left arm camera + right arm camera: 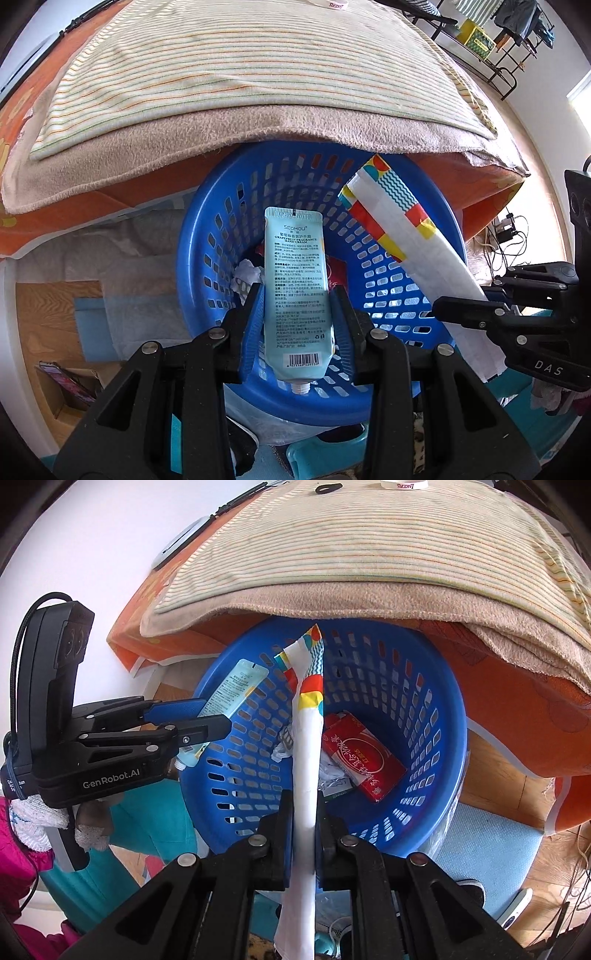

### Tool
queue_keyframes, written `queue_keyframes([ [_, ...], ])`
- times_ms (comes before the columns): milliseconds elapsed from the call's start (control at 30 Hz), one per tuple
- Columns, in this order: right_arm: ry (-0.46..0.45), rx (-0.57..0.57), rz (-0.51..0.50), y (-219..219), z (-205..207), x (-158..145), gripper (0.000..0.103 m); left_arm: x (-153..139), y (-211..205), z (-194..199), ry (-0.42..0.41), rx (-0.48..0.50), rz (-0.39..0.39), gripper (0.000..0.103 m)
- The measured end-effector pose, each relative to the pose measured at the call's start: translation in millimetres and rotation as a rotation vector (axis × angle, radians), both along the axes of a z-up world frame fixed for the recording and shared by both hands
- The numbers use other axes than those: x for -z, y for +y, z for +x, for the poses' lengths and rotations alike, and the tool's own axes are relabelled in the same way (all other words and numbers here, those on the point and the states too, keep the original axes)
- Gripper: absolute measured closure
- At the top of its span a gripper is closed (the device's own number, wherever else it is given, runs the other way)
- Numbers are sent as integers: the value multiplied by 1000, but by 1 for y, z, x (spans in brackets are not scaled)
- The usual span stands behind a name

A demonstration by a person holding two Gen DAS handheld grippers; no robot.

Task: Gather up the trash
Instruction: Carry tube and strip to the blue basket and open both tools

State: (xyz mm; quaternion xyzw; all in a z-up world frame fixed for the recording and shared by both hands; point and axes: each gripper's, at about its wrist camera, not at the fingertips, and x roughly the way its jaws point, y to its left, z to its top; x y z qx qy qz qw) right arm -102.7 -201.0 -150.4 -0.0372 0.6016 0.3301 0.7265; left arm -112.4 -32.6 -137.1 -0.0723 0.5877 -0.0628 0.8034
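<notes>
My left gripper (297,295) is shut on a light blue hand cream tube (295,273) and holds it over the blue plastic basket (207,236). My right gripper (304,805) is shut on a long white paper wrapper with coloured patterns (306,738), also over the basket (436,716). The wrapper (406,236) and right gripper (491,314) show at the right of the left wrist view. The left gripper (207,720) with the tube (232,690) shows at the left of the right wrist view. A red carton (362,760) and crumpled white scraps (332,775) lie inside the basket.
A table with an orange cloth (517,709), a beige towel (184,147) and a striped cloth (240,66) overhangs the basket's far side. Light blue mats (491,842) and wood floor (40,314) surround the basket. Cables (506,229) lie at the right.
</notes>
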Motion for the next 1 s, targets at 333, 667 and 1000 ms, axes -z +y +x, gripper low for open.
queue_keyframes([
  [333, -18, 27, 8, -3, 7, -4, 68, 2, -1, 6, 7, -10, 12, 64],
  [667, -65, 62, -22, -6, 13, -11, 30, -2, 4, 6, -20, -39, 15, 40],
  [1000, -110, 87, -62, -5, 15, -15, 18, -5, 5, 6, -29, -45, 14, 40],
])
